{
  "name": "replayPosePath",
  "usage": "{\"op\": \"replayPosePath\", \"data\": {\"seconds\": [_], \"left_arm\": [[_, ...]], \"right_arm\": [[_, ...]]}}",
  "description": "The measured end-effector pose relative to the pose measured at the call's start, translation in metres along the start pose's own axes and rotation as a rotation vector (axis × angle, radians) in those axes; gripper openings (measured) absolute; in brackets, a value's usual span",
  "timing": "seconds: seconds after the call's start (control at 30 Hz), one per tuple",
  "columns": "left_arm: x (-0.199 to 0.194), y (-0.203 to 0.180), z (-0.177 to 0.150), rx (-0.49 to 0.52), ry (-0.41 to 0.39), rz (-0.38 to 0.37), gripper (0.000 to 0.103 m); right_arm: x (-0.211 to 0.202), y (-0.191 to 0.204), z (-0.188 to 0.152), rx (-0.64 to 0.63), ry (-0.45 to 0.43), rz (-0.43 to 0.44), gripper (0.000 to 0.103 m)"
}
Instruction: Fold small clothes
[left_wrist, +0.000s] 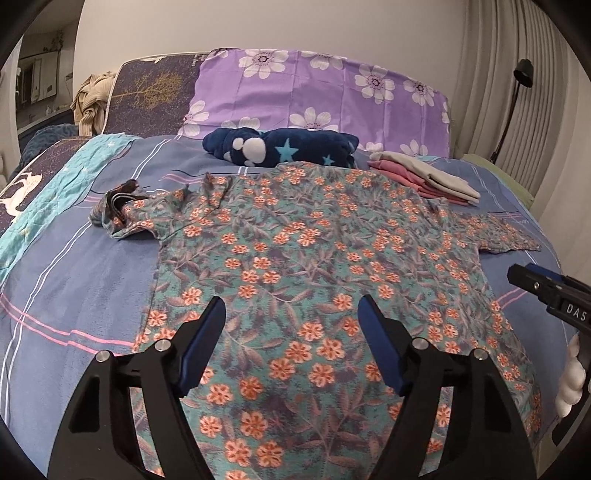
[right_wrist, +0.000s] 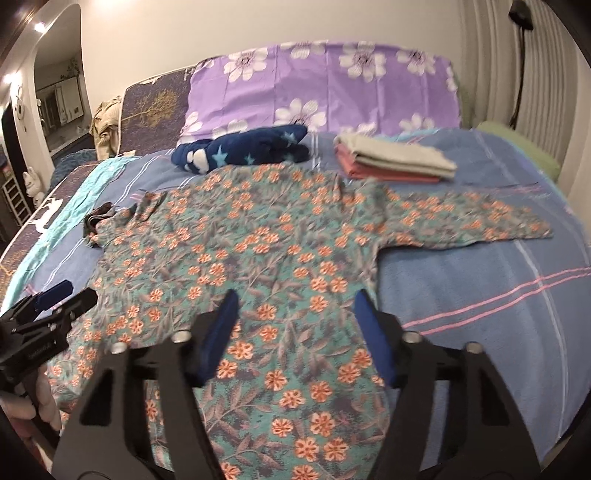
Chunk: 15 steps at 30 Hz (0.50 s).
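Note:
A teal shirt with orange flowers (left_wrist: 303, 243) lies spread flat on the bed, hem toward me, its left sleeve crumpled and its right sleeve laid out. It also shows in the right wrist view (right_wrist: 258, 240). My left gripper (left_wrist: 291, 306) is open and empty above the shirt's lower part. My right gripper (right_wrist: 295, 299) is open and empty above the shirt's lower right side. The right gripper shows at the right edge of the left view (left_wrist: 517, 275), and the left gripper at the left edge of the right view (right_wrist: 79, 291).
A stack of folded pink and grey clothes (left_wrist: 424, 177) lies behind the shirt on the right. A navy fleece with stars (left_wrist: 280, 147) lies behind it in the middle. Purple flowered pillows (left_wrist: 317, 96) stand at the headboard. The blue striped sheet (left_wrist: 74, 280) covers the bed.

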<state>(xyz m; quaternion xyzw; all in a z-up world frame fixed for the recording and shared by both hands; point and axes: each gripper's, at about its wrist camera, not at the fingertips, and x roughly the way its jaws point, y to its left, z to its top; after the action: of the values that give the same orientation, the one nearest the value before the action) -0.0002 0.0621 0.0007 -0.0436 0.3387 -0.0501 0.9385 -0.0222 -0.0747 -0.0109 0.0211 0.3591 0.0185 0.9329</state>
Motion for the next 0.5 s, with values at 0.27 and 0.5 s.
{"op": "replayPosePath", "data": {"seconds": [0.27, 0.5], "left_arm": [[0.006, 0.019, 0.016, -0.011, 0.003, 0.042, 0.068], [0.015, 0.019, 0.021, 0.005, 0.024, 0.046, 0.068]], "right_arm": [[0.008, 0.001, 0.004, -0.019, 0.010, -0.009, 0.058], [0.017, 0.001, 0.007, -0.022, 0.033, -0.003, 0.059]]}}
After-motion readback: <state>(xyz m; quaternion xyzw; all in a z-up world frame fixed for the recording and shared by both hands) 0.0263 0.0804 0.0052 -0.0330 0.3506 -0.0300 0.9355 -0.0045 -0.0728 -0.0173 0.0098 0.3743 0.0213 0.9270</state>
